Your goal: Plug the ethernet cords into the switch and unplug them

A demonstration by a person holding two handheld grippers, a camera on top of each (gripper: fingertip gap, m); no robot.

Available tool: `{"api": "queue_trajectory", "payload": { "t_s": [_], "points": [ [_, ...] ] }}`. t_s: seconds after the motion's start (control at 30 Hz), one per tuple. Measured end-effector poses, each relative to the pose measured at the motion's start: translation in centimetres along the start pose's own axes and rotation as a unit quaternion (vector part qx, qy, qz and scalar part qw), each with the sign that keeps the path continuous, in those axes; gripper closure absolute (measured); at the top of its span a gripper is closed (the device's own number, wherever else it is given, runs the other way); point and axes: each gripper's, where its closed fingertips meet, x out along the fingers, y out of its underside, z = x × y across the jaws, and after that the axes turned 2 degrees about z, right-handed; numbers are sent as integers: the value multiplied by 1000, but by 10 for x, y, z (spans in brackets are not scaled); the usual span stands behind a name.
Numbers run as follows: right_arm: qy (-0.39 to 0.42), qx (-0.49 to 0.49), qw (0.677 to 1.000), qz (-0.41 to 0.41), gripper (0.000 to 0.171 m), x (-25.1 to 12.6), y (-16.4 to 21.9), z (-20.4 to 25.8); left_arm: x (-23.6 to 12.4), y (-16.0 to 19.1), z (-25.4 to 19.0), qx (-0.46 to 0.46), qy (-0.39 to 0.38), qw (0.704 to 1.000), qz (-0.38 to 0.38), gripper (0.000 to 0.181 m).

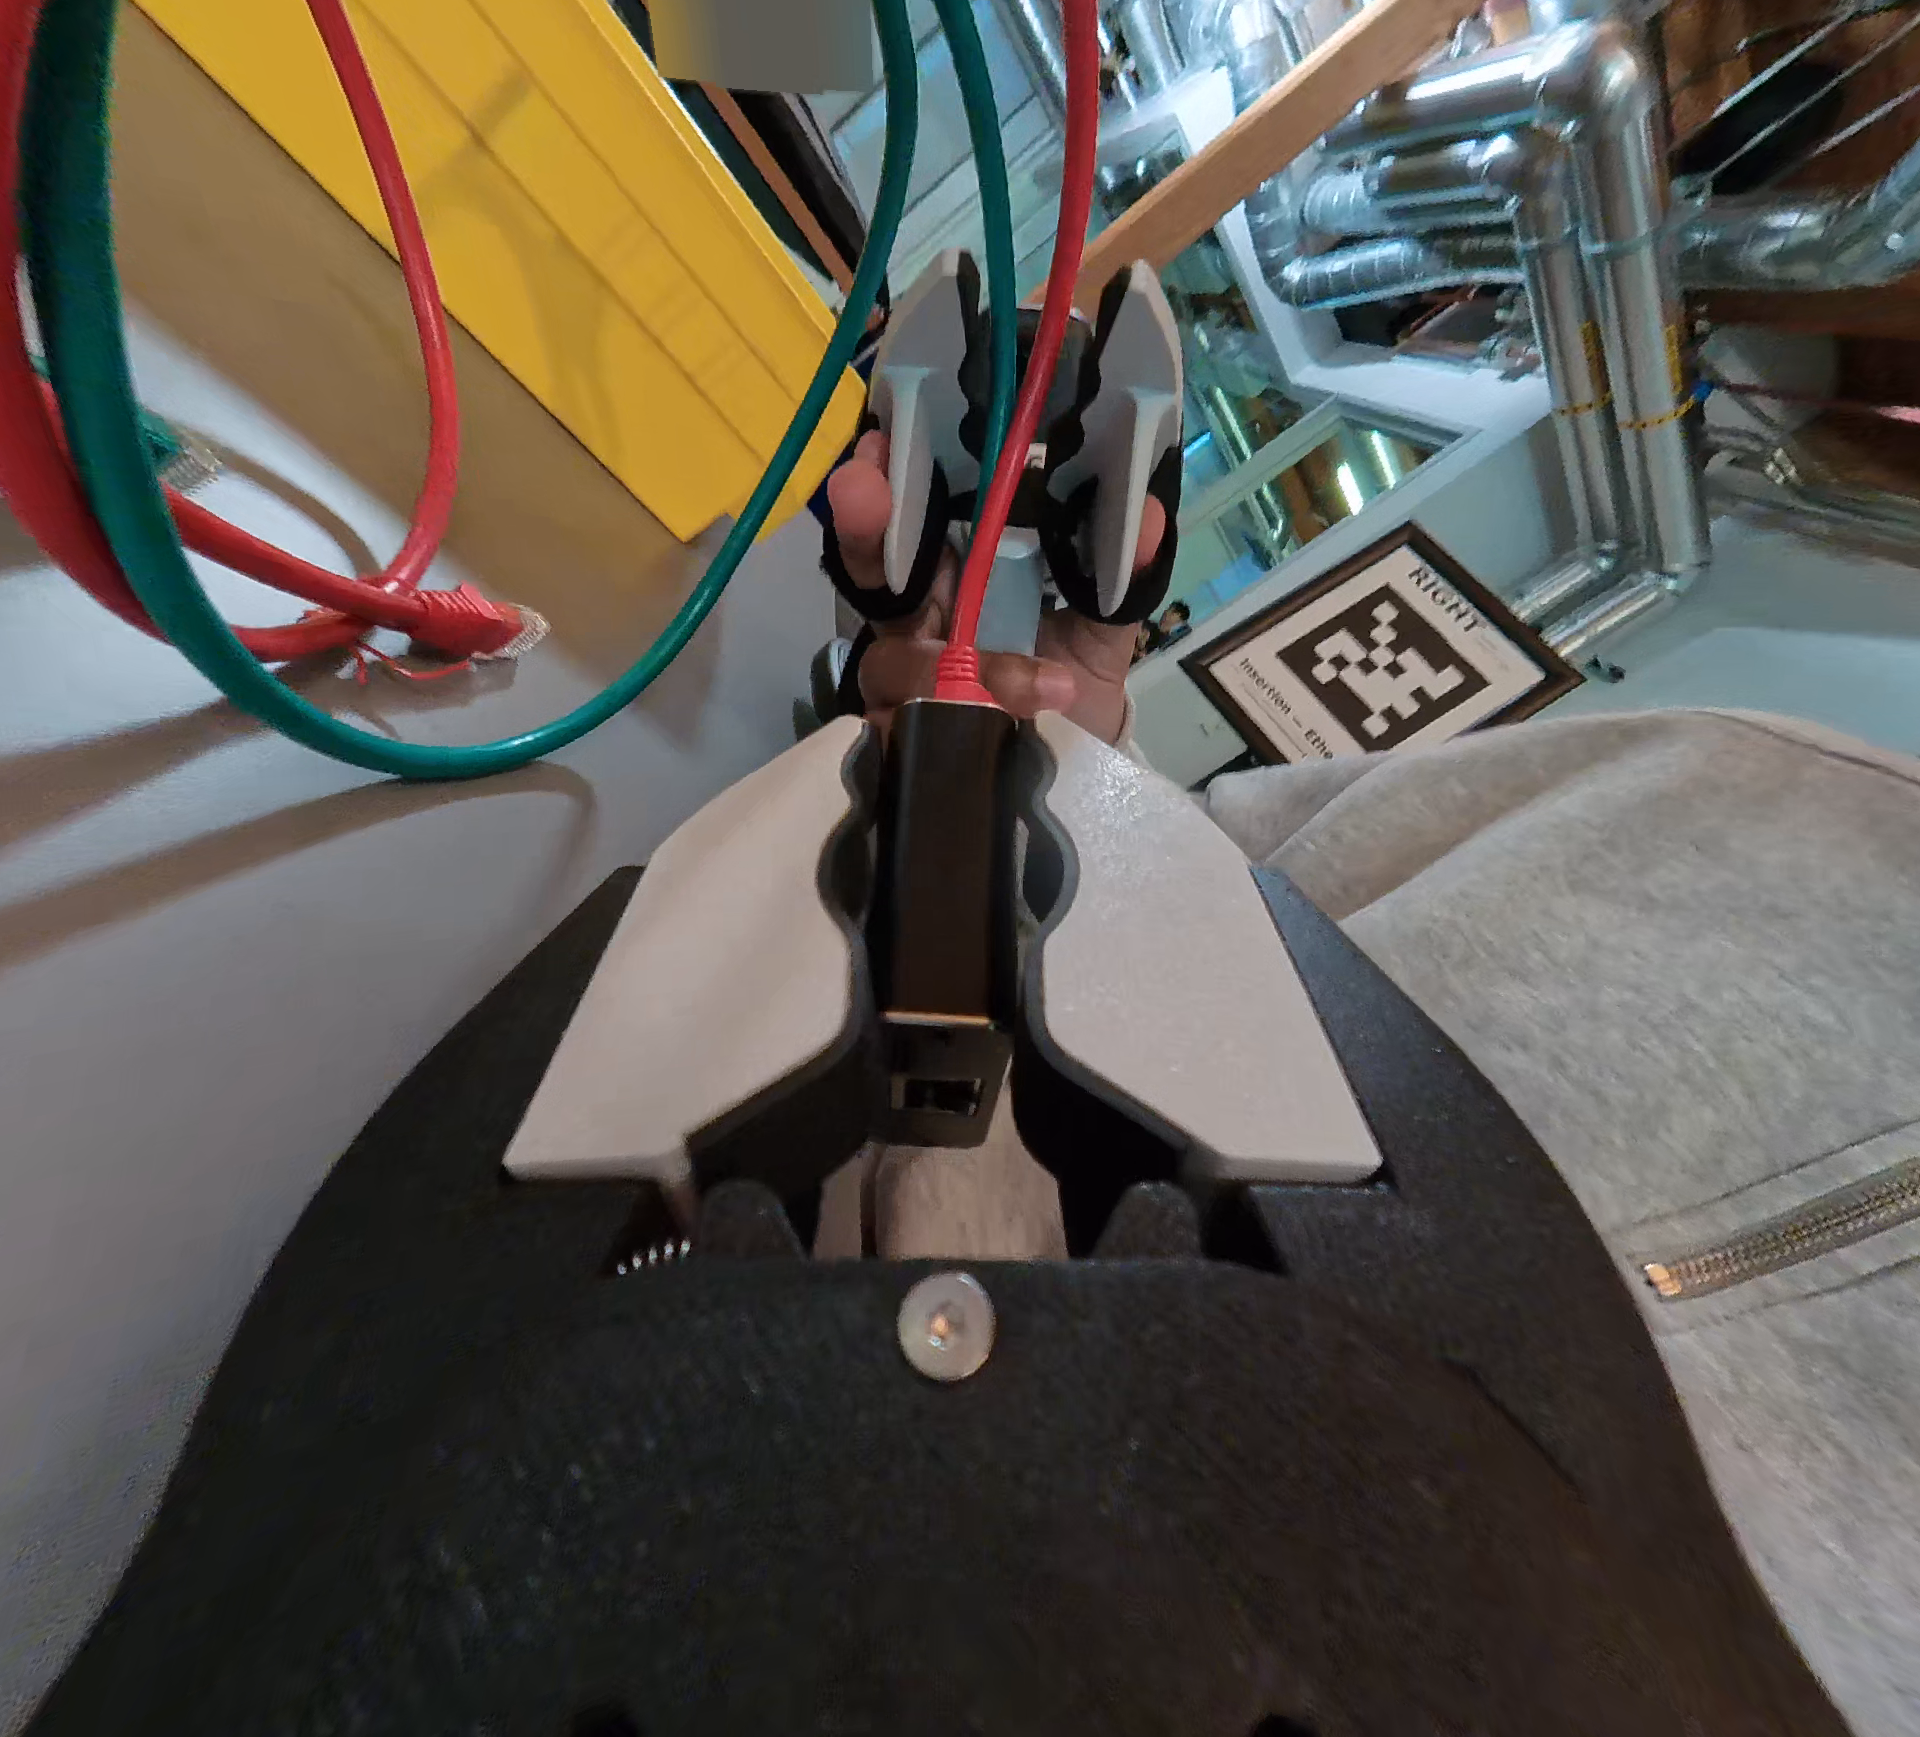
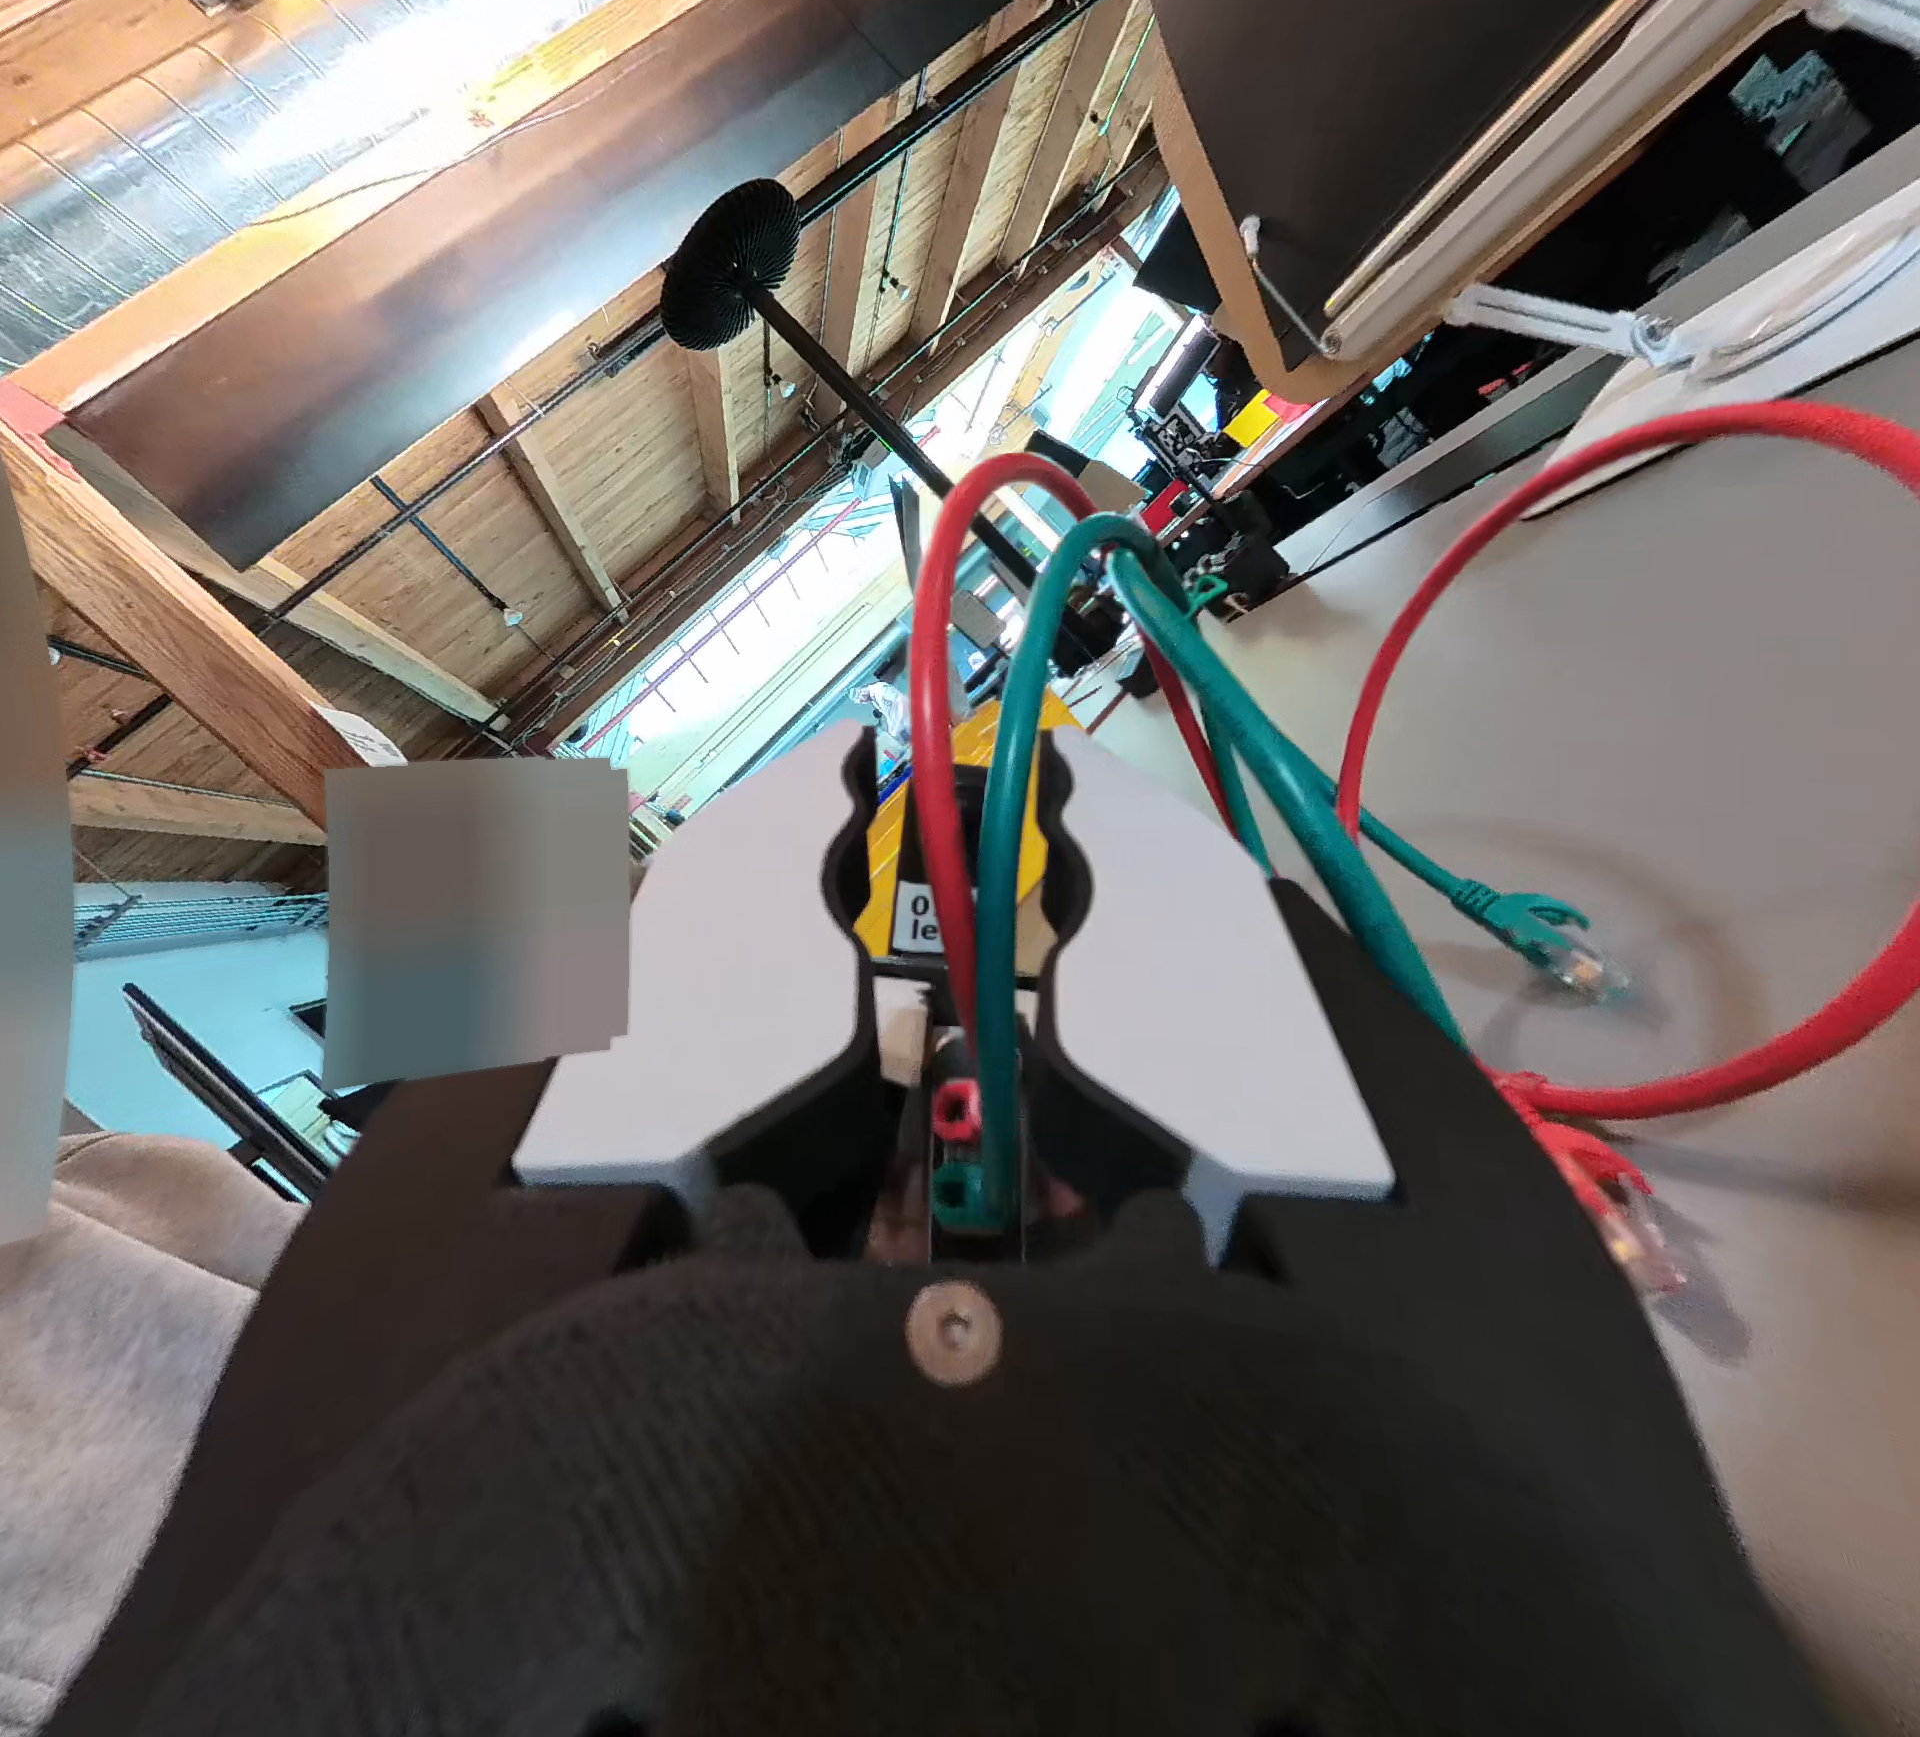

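My left gripper (image 1: 945,731) is shut on the narrow black switch (image 1: 940,877), held off the table. A red cord (image 1: 1075,129) ends in a red plug (image 1: 958,671) seated in the switch's far end. A green cord (image 1: 992,129) runs beside it, its end hidden in this view. My right gripper (image 1: 1044,274) faces the switch, jaws apart, with both cords passing loosely between them. In the right wrist view my right gripper (image 2: 961,742) is open around the red cord (image 2: 932,752) and green cord (image 2: 1003,804). The red plug (image 2: 954,1111) and green plug (image 2: 958,1191) sit side by side deep between the fingers.
Loose plug ends lie on the grey table (image 1: 260,856): a red plug (image 1: 468,622), and in the right wrist view a green plug (image 2: 1527,924) and a red plug (image 2: 1590,1168). A yellow bin (image 1: 499,160) stands behind. A framed marker card (image 1: 1382,648) and a grey sleeve (image 1: 1610,960) are at right.
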Motion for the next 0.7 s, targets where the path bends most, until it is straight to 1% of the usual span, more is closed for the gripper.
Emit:
{"api": "queue_trajectory", "payload": {
  "t_s": [0.17, 0.2, 0.27, 0.37, 0.5, 0.57, 0.7],
  "points": [
    [-23, -7, 1000, -8, 131, -6, -19, 9, -18, -23, 2, -35, 23, 997, -70, 158],
    [-28, -18, 999, -12, 132, -9, -24, 12, -21, -25, 2, -39, 28, 996, -73, 159],
    [-13, -66, 997, -23, 133, -14, -35, 14, -23, -26, 3, -35, 24, 997, -72, 158],
    [42, -182, 982, -15, 134, -18, -43, 10, -19, -20, 2, -22, 19, 998, -47, 158],
    [127, -330, 935, 16, 134, -19, -42, -4, -8, -5, -2, 2, 13, 1000, 0, 158],
    [137, -360, 922, 32, 136, -18, -38, -7, -4, 2, -4, 17, 12, 1000, 22, 158],
    [135, -364, 920, 59, 139, -17, -31, -13, 1, 12, -7, 33, 12, 998, 50, 158]
  ]
}}
